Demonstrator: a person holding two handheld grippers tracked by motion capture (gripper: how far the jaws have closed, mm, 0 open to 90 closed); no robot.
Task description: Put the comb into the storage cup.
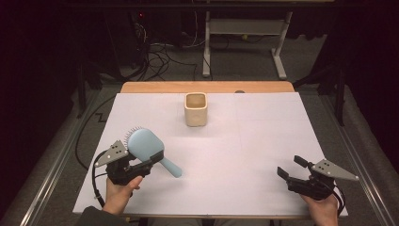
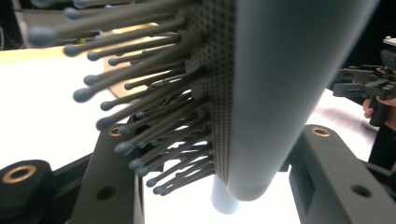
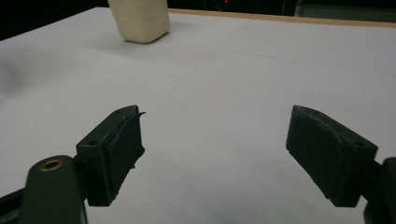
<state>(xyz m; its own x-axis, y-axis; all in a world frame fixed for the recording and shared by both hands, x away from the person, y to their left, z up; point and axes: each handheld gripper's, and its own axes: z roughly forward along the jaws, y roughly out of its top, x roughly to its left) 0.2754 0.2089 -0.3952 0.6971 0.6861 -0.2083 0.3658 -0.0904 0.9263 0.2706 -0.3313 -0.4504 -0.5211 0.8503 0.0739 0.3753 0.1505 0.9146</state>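
A light blue hairbrush (image 1: 146, 143) is held at the left front of the table, its handle pointing right and toward me. My left gripper (image 1: 153, 157) is shut on it where the head meets the handle. In the left gripper view the hairbrush (image 2: 280, 93) stands on edge between the jaws, bristles (image 2: 140, 116) to the left. My left gripper (image 2: 219, 158) clamps it from both sides. My right gripper (image 1: 291, 166) hovers at the right front, open with nothing between its fingers. The right gripper view shows my right gripper (image 3: 212, 140) above bare white table.
A cream square cup (image 1: 195, 109) stands upright at the back centre of the white table top (image 1: 263, 136); the cup (image 3: 140, 18) is far ahead in the right gripper view. A wooden strip (image 1: 207, 87) runs along the far edge. Cables (image 1: 160, 61) lie on the floor beyond.
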